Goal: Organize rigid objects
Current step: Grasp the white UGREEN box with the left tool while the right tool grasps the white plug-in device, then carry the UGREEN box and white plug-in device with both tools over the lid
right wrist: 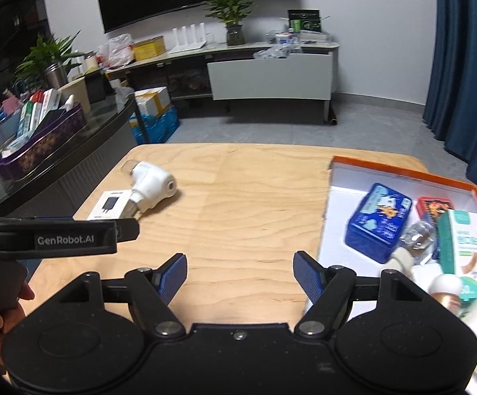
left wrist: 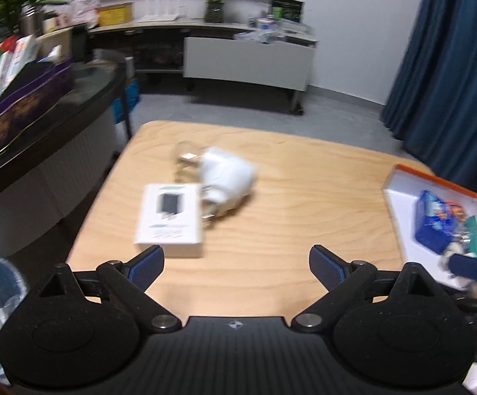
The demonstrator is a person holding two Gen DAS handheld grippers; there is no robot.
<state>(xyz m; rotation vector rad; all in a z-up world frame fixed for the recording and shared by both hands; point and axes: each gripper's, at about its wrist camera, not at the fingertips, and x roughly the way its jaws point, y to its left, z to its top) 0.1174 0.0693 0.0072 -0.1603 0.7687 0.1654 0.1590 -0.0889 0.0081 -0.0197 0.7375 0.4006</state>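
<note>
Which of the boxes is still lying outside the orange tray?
The white charger box, on the bare wooden table beside the white device. The blue tin, red box and green-white carton lie inside the orange tray.

Both tools are matte black — two round disc housings, linked arms with silver screws, ribbed blue finger pads (left wrist: 148, 265). The left tool (left wrist: 237, 266) has a ridged centre plate. At nine o'clock by the right tool (right wrist: 240, 275), white "GenRobot.AI" lettering — bare skin below.
</note>
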